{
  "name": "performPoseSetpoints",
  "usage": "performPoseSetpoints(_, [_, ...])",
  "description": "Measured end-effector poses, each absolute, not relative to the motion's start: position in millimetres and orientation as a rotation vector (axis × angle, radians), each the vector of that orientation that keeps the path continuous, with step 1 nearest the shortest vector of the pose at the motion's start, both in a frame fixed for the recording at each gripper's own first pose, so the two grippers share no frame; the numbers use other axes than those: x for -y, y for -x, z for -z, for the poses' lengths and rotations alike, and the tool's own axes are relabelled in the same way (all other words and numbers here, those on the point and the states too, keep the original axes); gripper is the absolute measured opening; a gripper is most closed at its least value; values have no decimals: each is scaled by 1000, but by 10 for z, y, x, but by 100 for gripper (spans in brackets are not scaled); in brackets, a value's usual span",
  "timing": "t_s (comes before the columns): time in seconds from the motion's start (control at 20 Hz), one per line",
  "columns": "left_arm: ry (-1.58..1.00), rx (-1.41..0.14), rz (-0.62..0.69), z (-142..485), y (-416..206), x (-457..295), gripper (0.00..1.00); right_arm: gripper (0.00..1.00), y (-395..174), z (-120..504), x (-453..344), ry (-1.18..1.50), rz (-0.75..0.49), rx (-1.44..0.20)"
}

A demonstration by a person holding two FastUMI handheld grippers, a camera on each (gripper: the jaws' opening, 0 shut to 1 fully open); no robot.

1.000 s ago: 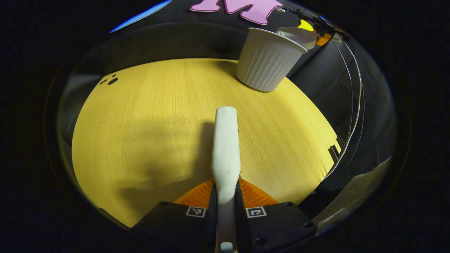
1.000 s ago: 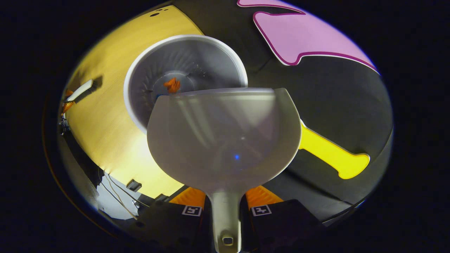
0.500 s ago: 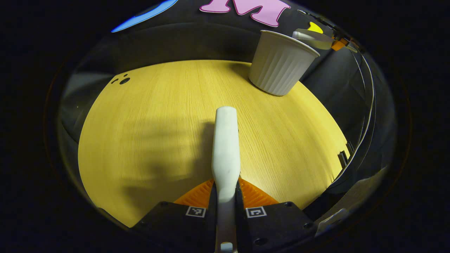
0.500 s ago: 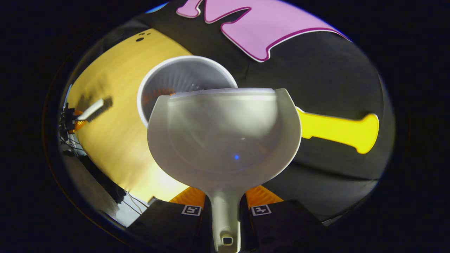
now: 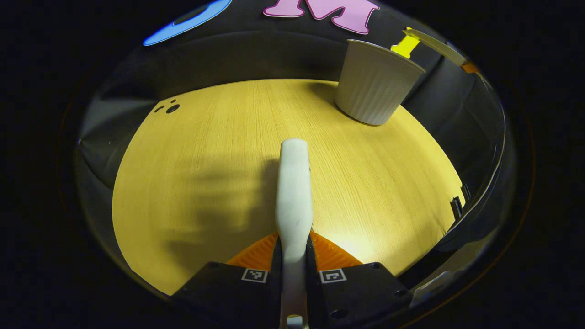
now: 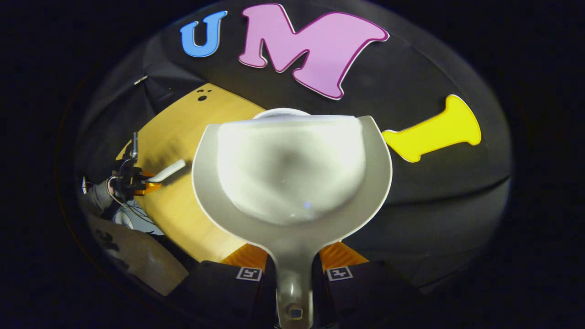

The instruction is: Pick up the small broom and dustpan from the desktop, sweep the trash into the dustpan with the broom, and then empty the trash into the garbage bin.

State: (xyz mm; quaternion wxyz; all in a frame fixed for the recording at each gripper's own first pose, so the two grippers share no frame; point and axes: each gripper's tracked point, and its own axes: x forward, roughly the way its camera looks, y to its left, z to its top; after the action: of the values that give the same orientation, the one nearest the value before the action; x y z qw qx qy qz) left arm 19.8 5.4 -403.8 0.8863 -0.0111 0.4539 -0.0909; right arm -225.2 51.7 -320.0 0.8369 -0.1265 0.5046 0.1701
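Note:
My left gripper (image 5: 292,249) is shut on the white small broom (image 5: 293,187), which points forward low over the wooden table (image 5: 205,155). The white ribbed garbage bin (image 5: 375,84) stands at the table's far right corner. In the left gripper view the dustpan's thin edge (image 5: 436,43) hangs in the air above and to the right of the bin. My right gripper (image 6: 295,262) is shut on the dustpan's handle; the pale dustpan (image 6: 292,178) looks bare inside. Just the bin's rim (image 6: 279,111) peeks over it. Farther off at the left are the left gripper (image 6: 151,183) and the broom (image 6: 170,171).
Small dark holes (image 5: 171,108) mark the table's far left. A dark clip (image 5: 456,206) sits on the right table edge. A sleeve (image 6: 98,196) and cables show behind the distant gripper. Black cloth walls close in behind the table (image 6: 183,137).
The dustpan has risen and tipped back away from the bin, whose inside with the orange scrap is now hidden. In the left gripper view the bin has drifted right and farther off.

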Motion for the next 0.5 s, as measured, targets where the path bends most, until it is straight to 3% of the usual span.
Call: performPoseSetpoints(0.5, [-72, -962, 117, 4118, -226, -269, 27, 36, 3862, 4343, -1487, 101, -488, -1237])
